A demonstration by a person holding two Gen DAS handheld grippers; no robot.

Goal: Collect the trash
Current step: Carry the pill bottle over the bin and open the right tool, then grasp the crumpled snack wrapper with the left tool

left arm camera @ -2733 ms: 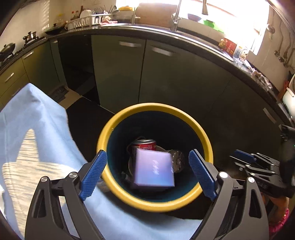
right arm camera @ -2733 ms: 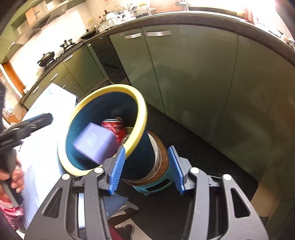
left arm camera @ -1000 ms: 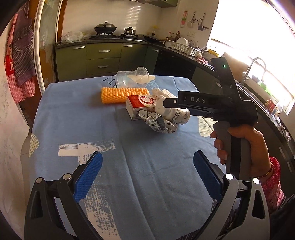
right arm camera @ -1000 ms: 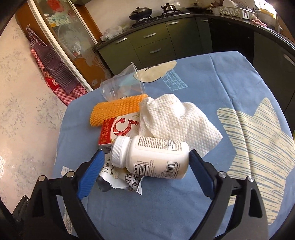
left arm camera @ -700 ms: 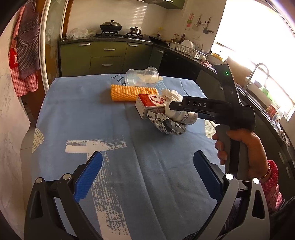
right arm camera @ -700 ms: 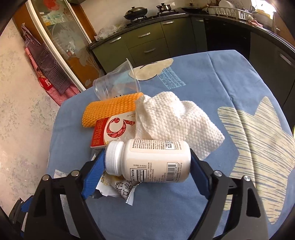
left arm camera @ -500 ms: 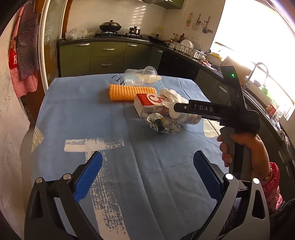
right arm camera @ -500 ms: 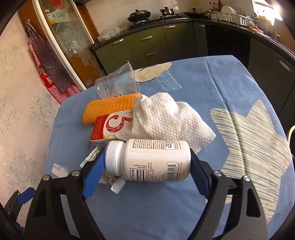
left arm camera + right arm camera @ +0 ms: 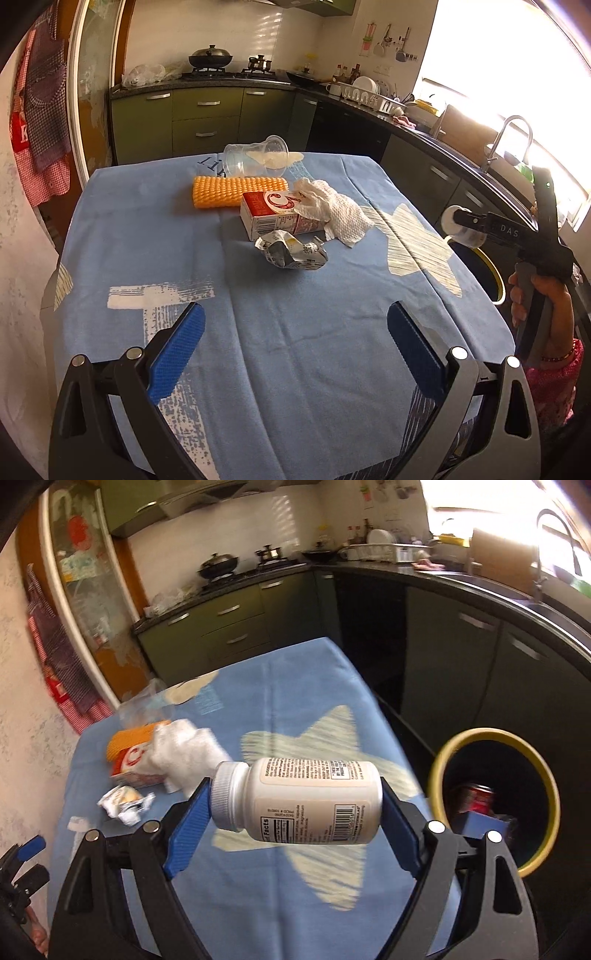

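Observation:
My right gripper (image 9: 295, 812) is shut on a white pill bottle (image 9: 306, 799), held lengthwise between the blue pads, lifted above the table's right edge. In the left wrist view that bottle (image 9: 460, 227) shows at the far right under the right gripper's black body. The yellow-rimmed bin (image 9: 495, 797) stands off the table to the right, with a red can and a blue box inside. My left gripper (image 9: 295, 347) is open over the blue tablecloth, nothing between its pads. A crumpled wrapper (image 9: 291, 253), red carton (image 9: 273, 214), white tissue (image 9: 336, 212), orange sponge (image 9: 236, 190) and clear cup (image 9: 258, 160) lie ahead.
The table (image 9: 258, 332) wears a blue cloth with pale prints. Green kitchen cabinets (image 9: 207, 118) and a dark counter with a sink (image 9: 513, 140) run behind and to the right. A person's hand (image 9: 543, 295) holds the right gripper's handle.
The right gripper closed on the pill bottle, lifted it off the pile and swung it right toward the bin. The wrapper underneath is now uncovered. The left gripper barely shifted.

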